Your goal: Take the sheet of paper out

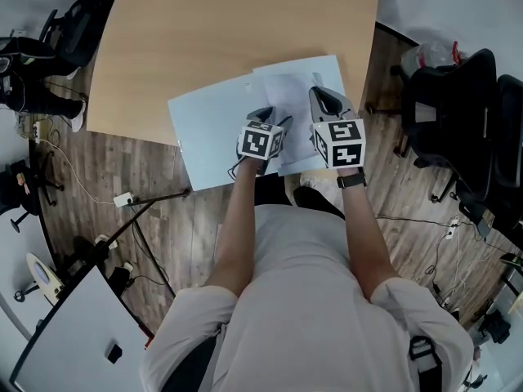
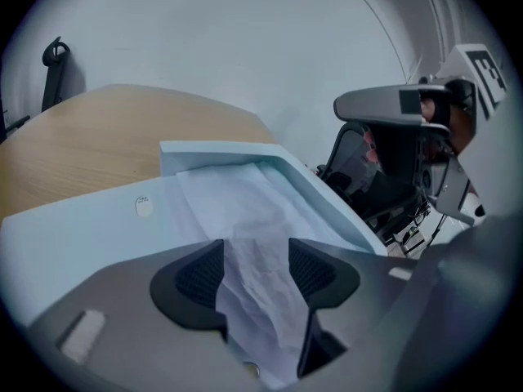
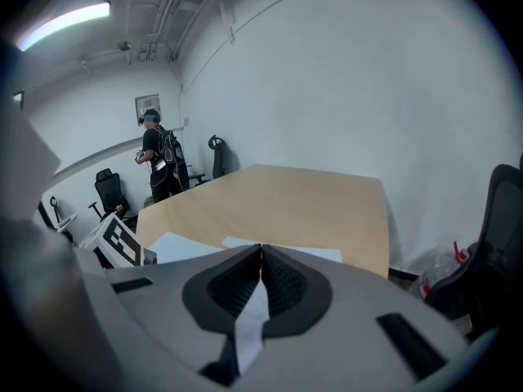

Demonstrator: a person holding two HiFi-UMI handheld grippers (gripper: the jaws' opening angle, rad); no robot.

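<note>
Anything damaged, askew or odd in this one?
The white sheet of paper is creased and rumpled where it passes between the left gripper's open jaws, not flat. The right gripper is shut on it. The pale blue folder under it overhangs the wooden table's near edge.

No readable text or labels — anywhere

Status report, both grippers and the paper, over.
Left gripper open, white sheet between jaws. Right gripper shut on folder cover, probably. Sheet not yet out of folder. No obstruction.
</note>
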